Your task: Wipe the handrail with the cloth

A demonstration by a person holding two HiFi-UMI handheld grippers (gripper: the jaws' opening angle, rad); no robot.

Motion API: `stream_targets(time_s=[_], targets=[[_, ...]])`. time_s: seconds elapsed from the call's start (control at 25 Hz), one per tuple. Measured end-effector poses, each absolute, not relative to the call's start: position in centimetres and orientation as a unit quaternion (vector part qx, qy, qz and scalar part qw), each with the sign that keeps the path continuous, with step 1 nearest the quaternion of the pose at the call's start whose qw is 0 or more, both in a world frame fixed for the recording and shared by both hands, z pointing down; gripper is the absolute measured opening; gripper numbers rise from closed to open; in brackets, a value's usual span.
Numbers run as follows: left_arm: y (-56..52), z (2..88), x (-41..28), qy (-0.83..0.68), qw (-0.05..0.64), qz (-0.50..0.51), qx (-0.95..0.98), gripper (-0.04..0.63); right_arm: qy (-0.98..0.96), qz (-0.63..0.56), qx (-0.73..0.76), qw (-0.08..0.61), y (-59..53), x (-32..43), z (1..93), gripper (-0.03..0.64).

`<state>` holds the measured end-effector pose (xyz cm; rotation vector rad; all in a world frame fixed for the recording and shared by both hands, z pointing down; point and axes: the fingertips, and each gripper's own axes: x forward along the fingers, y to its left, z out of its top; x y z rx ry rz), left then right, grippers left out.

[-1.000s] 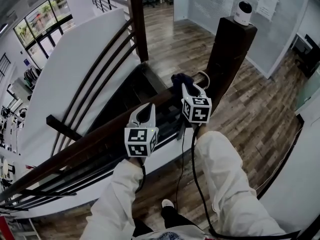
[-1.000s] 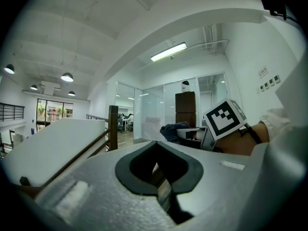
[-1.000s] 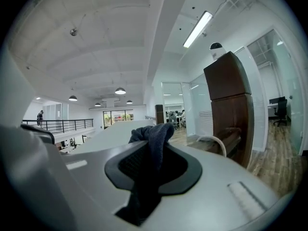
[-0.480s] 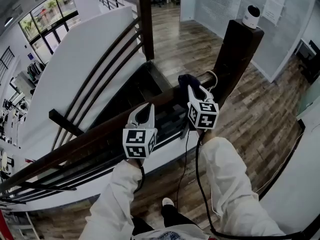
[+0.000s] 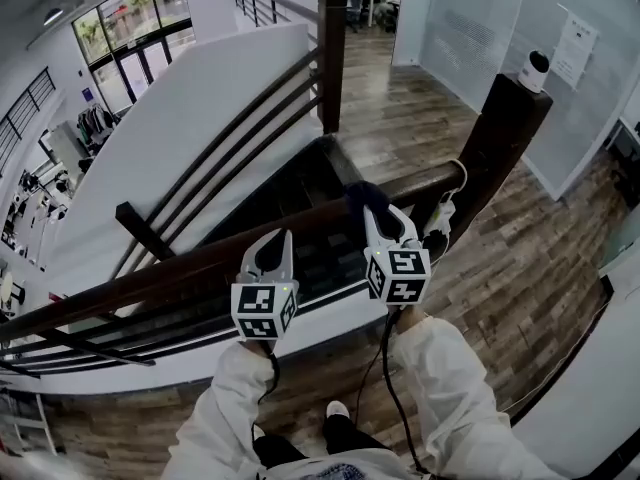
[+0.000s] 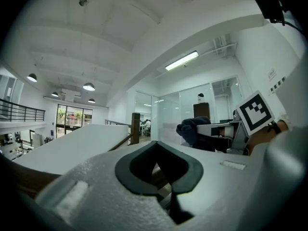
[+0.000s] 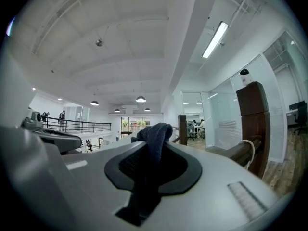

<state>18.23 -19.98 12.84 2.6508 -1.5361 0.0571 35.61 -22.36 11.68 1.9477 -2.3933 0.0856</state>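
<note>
Bright office: wood-plank floor (image 5: 400, 118), glass partitions (image 5: 470, 28), ceiling lamps (image 7: 140, 99).

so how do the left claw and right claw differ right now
The right claw is shut on the dark blue cloth; the left claw is shut with nothing in it. The right claw sits nearer the dark post, the left claw further down the handrail. Both sit over the handrail.
</note>
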Motion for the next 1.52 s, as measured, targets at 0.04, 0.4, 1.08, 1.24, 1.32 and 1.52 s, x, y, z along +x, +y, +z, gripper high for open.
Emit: stream_targets(time_s=[0.04,0.4,1.08,1.24,1.32,1.52], targets=[[-19.4,12.8,16.6,-0.509,0.039,0.017,0.86,-0.002,-0.781,0.024,0.624,0.027,-21.7,33.9,11.5,0.07],[-13.4,11.6,1.8,-0.583,0.028,0.005,0.812,-0.001,-0.834,0.021,0.552,0.016,-16.5,17.3,10.2,0.07],[-1.1,15.3,-23.8,-0.722,0.036,0.031,0.691,-0.002,-0.931,0.008,0.365,0.019,-5.8,-11.0,13.1,0.069],[1.6,16.9,-28.7,-0.746,0.047,0.033,0.663,0.0,-0.946,0.016,0.322,0.025,-3.5,-17.0,14.8,0.069],[2.6,17.8,-31.1,-0.757,0.053,0.034,0.65,-0.001,-0.952,0.021,0.303,0.029,-2.7,-19.7,15.7,0.069],[4.9,20.2,-36.7,-0.78,0.068,0.035,0.621,-0.001,-0.964,0.034,0.259,0.045,-0.7,-26.3,18.3,0.069]])
